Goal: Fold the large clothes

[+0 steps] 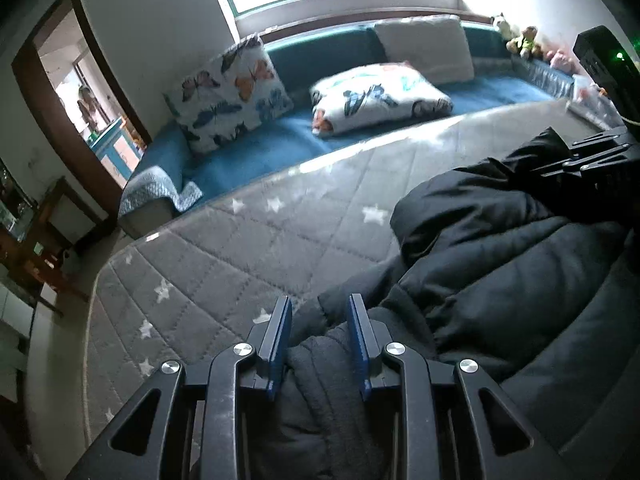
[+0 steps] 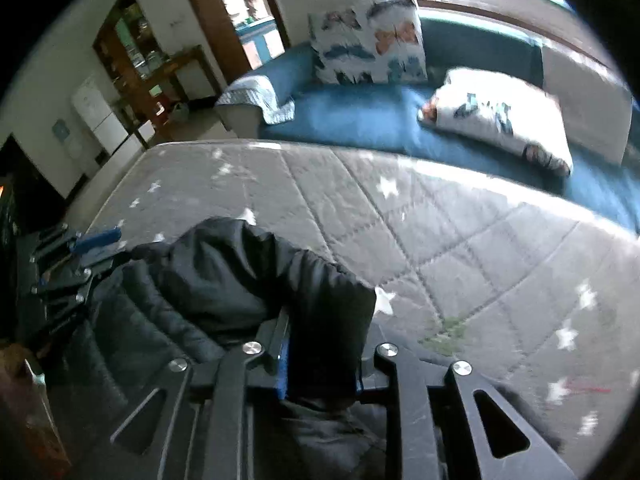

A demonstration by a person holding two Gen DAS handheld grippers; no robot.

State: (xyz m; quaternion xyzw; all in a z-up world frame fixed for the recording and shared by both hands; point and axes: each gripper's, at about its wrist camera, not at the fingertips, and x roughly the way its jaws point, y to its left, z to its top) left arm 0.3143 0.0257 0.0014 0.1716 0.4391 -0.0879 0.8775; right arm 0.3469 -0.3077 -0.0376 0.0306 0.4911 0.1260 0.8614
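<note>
Your black puffer jacket [image 1: 500, 264] lies bunched near one corner of the grey star-quilted mattress [image 1: 248, 240]. Your left gripper [image 1: 320, 340] pinches a thick fold between its blue pads; your right gripper [image 2: 324, 344] clamps another bunch. Bare quilt stretches from the jacket to the far edge, where the blue sofa [image 2: 360, 120] runs alongside.

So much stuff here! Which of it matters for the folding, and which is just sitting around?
Part of the job:
- black puffy quilted jacket
- left gripper, closed on the jacket
- right gripper, closed on the jacket
- grey quilted star-print mat under it

Just lying about:
- butterfly-print cushions
- blue sofa
- plush toys
</note>
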